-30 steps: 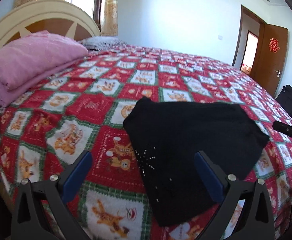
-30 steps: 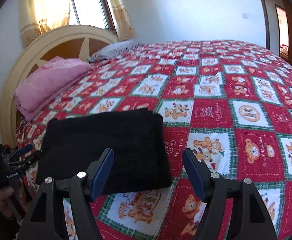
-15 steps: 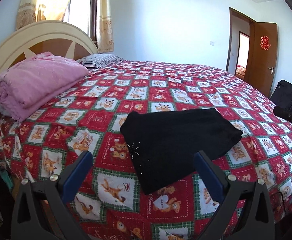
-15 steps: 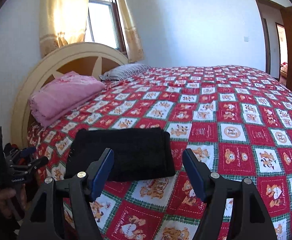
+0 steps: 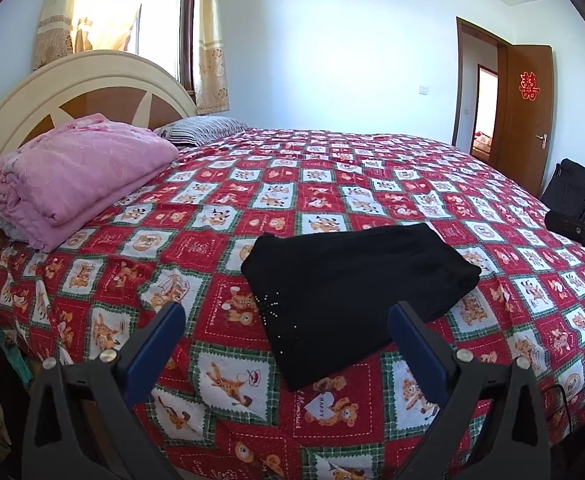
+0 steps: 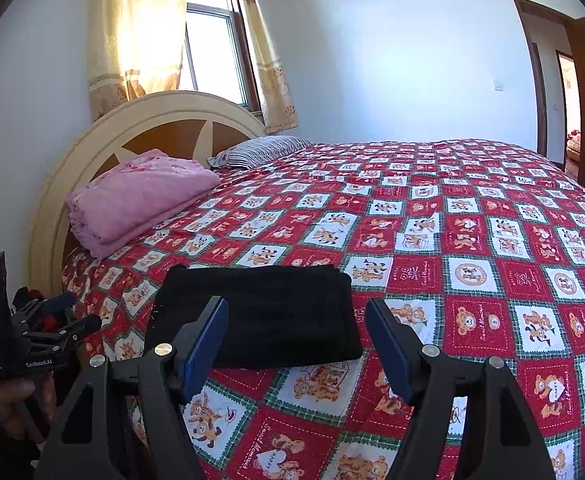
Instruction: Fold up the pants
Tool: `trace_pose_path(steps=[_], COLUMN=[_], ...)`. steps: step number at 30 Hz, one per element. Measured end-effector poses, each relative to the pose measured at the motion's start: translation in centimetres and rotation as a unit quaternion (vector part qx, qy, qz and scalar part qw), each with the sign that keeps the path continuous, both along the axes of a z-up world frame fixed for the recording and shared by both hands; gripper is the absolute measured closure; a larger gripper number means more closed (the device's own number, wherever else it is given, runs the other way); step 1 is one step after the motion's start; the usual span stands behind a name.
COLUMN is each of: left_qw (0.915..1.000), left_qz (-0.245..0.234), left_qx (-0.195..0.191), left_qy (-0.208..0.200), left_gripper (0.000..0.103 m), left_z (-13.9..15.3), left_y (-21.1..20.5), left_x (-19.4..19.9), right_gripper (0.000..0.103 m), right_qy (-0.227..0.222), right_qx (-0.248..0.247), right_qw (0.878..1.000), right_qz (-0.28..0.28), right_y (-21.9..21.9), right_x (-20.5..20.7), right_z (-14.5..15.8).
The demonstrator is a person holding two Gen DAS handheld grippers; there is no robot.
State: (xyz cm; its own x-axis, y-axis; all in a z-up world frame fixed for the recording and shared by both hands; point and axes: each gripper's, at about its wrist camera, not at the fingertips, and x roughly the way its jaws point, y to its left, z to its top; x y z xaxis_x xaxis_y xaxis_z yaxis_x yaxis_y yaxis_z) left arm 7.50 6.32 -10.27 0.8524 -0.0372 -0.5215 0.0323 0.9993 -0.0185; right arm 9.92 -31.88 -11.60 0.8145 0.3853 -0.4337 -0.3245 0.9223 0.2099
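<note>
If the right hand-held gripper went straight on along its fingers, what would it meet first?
Most likely the folded black pants or the quilt just beside them. The open right hand-held gripper points down over the pants' right edge on the red patchwork quilt; depth is unclear in the fisheye view.

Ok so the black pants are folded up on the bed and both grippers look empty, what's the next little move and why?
Probably none on the cloth: just keep both grippers clear. The black pants lie as a compact folded stack on the bedspread, edges fairly even. The left gripper and right gripper both stand open, holding nothing, so the fold looks finished.
</note>
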Motion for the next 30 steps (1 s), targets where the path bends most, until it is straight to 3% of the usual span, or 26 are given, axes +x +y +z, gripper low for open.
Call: trace_pose_path(steps=[30], left_qw=[0.9994], left_qz=[-0.001], left_qx=[0.011], left_qy=[-0.033], left_gripper=[0.0], left_z=[1.2], left_y=[-1.3], left_x=[0.9], right_gripper=[0.031], right_qy=[-0.007], right_qx=[-0.017], right_qw=[1.0], right_qz=[0.011], right_y=[1.0], right_x=[-0.5], right_z=[0.1])
